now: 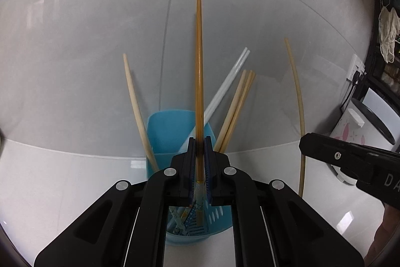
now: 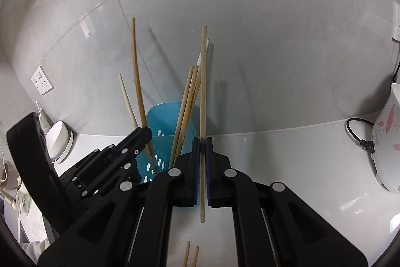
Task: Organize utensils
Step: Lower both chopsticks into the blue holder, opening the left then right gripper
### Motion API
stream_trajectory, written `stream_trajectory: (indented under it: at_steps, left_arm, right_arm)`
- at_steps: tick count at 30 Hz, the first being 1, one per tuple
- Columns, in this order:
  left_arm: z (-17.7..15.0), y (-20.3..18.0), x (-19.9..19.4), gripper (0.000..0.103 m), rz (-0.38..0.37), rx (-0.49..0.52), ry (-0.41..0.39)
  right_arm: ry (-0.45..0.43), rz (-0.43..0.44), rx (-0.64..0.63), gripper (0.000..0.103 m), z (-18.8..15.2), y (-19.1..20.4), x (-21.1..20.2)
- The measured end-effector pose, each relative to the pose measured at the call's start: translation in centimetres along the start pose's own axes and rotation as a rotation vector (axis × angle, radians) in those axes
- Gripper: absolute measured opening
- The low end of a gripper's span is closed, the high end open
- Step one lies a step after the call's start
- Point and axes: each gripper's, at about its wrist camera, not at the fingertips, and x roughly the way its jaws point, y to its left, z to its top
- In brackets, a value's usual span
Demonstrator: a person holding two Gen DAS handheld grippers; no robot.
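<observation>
Both pairs of jaws are clenched, each on a single chopstick. Between the left gripper's [image 1: 199, 142] jaws stands an amber chopstick [image 1: 199, 66], nearly upright; its patterned lower end hangs below the pads, down inside the blue holder [image 1: 160, 131] that sits directly beneath and just ahead of those jaws. The right gripper [image 2: 202, 142] pinches a pale wooden chopstick [image 2: 203, 91], also upright, with its lower end poking out beneath the pads above the white worktop [image 2: 287, 167], just to the right of the holder rather than inside it. Nearer than the right jaws, at the bottom edge of the right wrist view, the tips of two more chopsticks [image 2: 191, 257] lie on the worktop.

Just past the left jaws, the perforated holder carries several sticks: a pale curved chopstick [image 1: 136, 111] leaning left, a white pair [image 1: 225, 91] slanting up to the right, and a bundle of light wooden chopsticks [image 1: 237, 109] beside them. Patterned handle ends show at its bottom, between the left gripper's arms.

Right of the jaws in the right wrist view, a white rice cooker [image 2: 386, 139] with pink flowers stands on the worktop, its black cord [image 2: 357, 134] looped beside it. Left of them, a white bowl [image 2: 58, 139] sits by the wall. Behind everything rises a grey tiled wall [image 1: 100, 41].
</observation>
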Motion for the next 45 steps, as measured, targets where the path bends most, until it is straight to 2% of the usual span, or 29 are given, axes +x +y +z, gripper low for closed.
stream_trajectory:
  at_steps: [6, 8, 11, 12, 14, 19, 23, 28, 33, 45]
  left_arm:
    - [-0.2, 0.2, 0.6, 0.009, 0.003, -0.008, 0.035]
    - [-0.2, 0.2, 0.4, 0.015, 0.015, -0.003, 0.049]
    - [0.1, 0.8, -0.7, 0.032, 0.027, -0.010, 0.061]
    - [0.3, 1.0, -1.2, 0.035, 0.043, -0.007, 0.069]
    - [0.6, 1.3, -1.9, 0.050, 0.061, -0.013, 0.083]
    - [0.7, 2.8, -3.5, 0.073, 0.111, -0.024, 0.149]
    - [0.5, 3.5, -4.5, 0.085, 0.132, -0.012, 0.198]
    - [0.0, 4.3, -5.0, 0.092, 0.151, -0.001, 0.233]
    - [-0.5, 5.0, -5.4, 0.097, 0.146, -0.010, 0.249]
    - [-1.8, 7.0, -5.2, 0.097, 0.143, -0.051, 0.294]
  right_arm:
    - [0.002, 0.006, -0.010, 0.003, 0.0, 0.2, -0.1]
    - [0.005, 0.008, -0.014, 0.003, 0.1, 0.2, -0.1]
    - [0.007, 0.017, -0.023, 0.004, 0.2, 0.4, -0.1]
    - [0.005, 0.020, -0.025, 0.004, 0.3, 0.4, -0.1]
    - [-0.001, 0.032, -0.030, 0.004, 0.4, 0.5, -0.2]
    - [-0.026, 0.078, -0.049, 0.004, 1.0, 1.3, 0.0]
    - [-0.042, 0.116, -0.051, 0.004, 1.4, 1.8, 0.5]
    - [-0.067, 0.164, -0.051, 0.004, 1.7, 2.5, 1.4]
    - [-0.079, 0.166, -0.064, 0.004, 1.5, 3.4, 2.5]
    - [-0.112, 0.148, -0.125, 0.004, -0.4, 4.8, 4.2]
